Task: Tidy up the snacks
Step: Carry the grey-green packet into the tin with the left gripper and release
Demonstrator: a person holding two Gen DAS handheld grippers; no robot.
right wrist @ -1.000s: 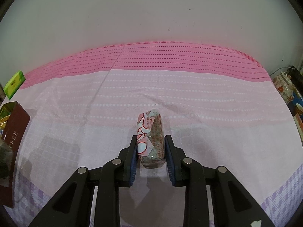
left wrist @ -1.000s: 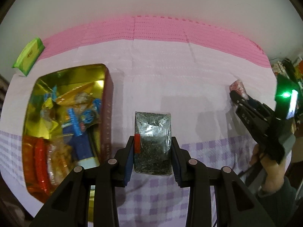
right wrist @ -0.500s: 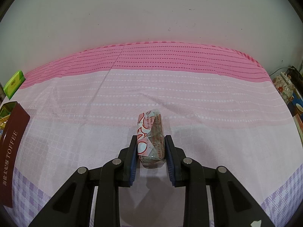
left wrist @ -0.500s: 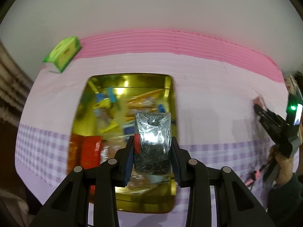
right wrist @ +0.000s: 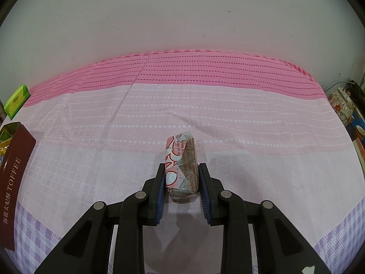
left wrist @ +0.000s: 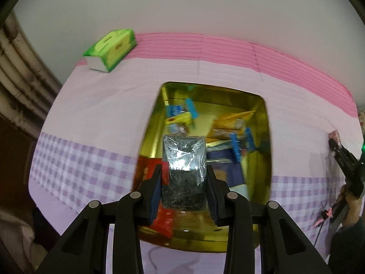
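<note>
My left gripper (left wrist: 183, 178) is shut on a clear packet of dark seeds (left wrist: 183, 171) and holds it above the open gold tin (left wrist: 267, 137), which holds several snack packets in blue, yellow, orange and red. My right gripper (right wrist: 181, 178) is shut on a pink-and-white wrapped snack (right wrist: 181, 162) just over the tablecloth. The right gripper also shows at the far right of the left wrist view (left wrist: 342, 157). The tin's dark red side marked TOFFEE (right wrist: 13, 178) is at the left edge of the right wrist view.
A green tissue pack (left wrist: 110, 49) lies at the table's back left, also in the right wrist view (right wrist: 17, 101). The table has a pink and lilac checked cloth (right wrist: 251, 118) against a white wall. Patterned items (right wrist: 342, 105) sit past the right edge.
My left gripper has swung left with the seed packet, from beside the tin to above it. The right gripper has stayed still with its snack.
</note>
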